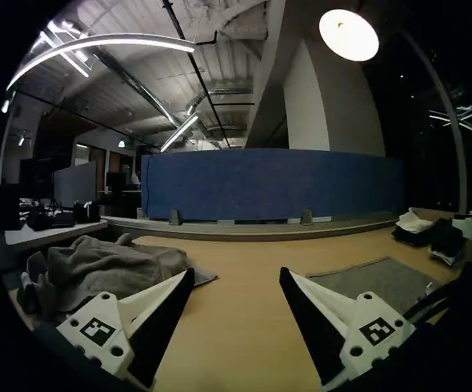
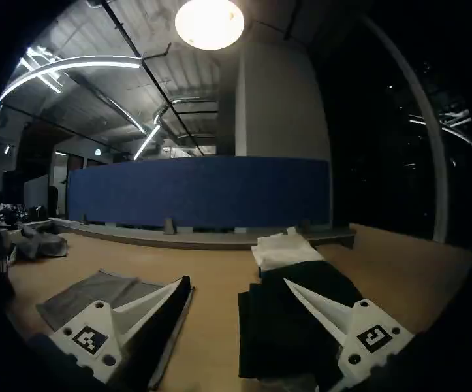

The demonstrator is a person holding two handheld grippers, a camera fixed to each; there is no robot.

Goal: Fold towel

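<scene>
In the left gripper view my left gripper [image 1: 236,294] stands open over the wooden table [image 1: 255,261], nothing between its fingers. A crumpled grey towel [image 1: 105,264] lies in a heap just beyond its left finger. A flat grey towel [image 1: 379,277] lies behind its right finger. In the right gripper view my right gripper [image 2: 236,294] is open too, low over the table [image 2: 216,274]. A flat grey towel [image 2: 89,294] lies under its left finger. A stack of folded dark cloth [image 2: 281,307] sits under its right finger, with a folded white cloth [image 2: 281,251] behind it.
A blue partition [image 1: 268,183] runs along the table's far edge. Folded white and dark cloths [image 1: 431,235] pile at the far right in the left gripper view. Bags [image 1: 53,215] rest on a neighbouring desk at left. A crumpled grey cloth [image 2: 36,243] lies far left in the right gripper view.
</scene>
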